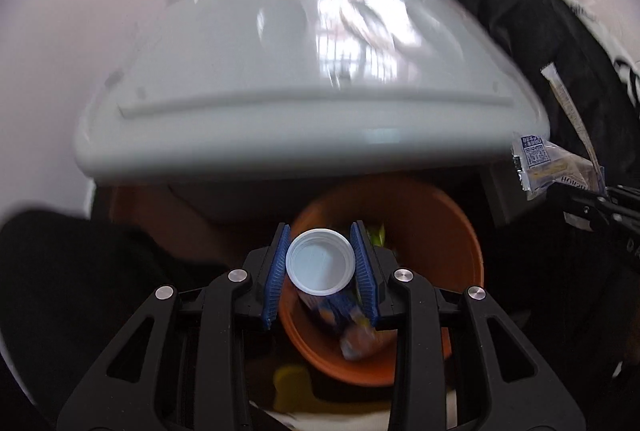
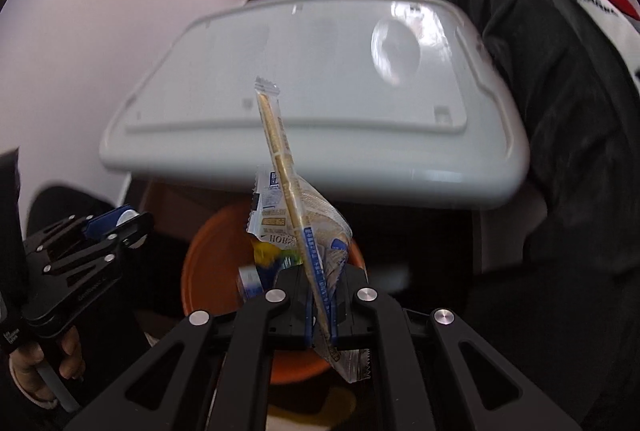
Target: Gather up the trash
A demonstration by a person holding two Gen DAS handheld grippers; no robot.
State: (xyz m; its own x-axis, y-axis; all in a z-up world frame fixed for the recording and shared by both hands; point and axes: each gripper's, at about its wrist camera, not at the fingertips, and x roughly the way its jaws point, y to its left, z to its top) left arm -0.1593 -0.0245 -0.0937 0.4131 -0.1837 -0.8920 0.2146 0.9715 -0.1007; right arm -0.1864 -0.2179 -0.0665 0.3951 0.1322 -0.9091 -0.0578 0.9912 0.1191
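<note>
Orange bin sits below both tools, at 6 o'clock of the white tray table. Left gripper pinches a white-capped bottle over the bin. Right gripper is pressed together on a clear wrapper with chopsticks poking toward 12 o'clock.

The left claw grips a white-capped bottle above an orange bin, below the white counter; a crumpled wrapper hangs right.
</note>
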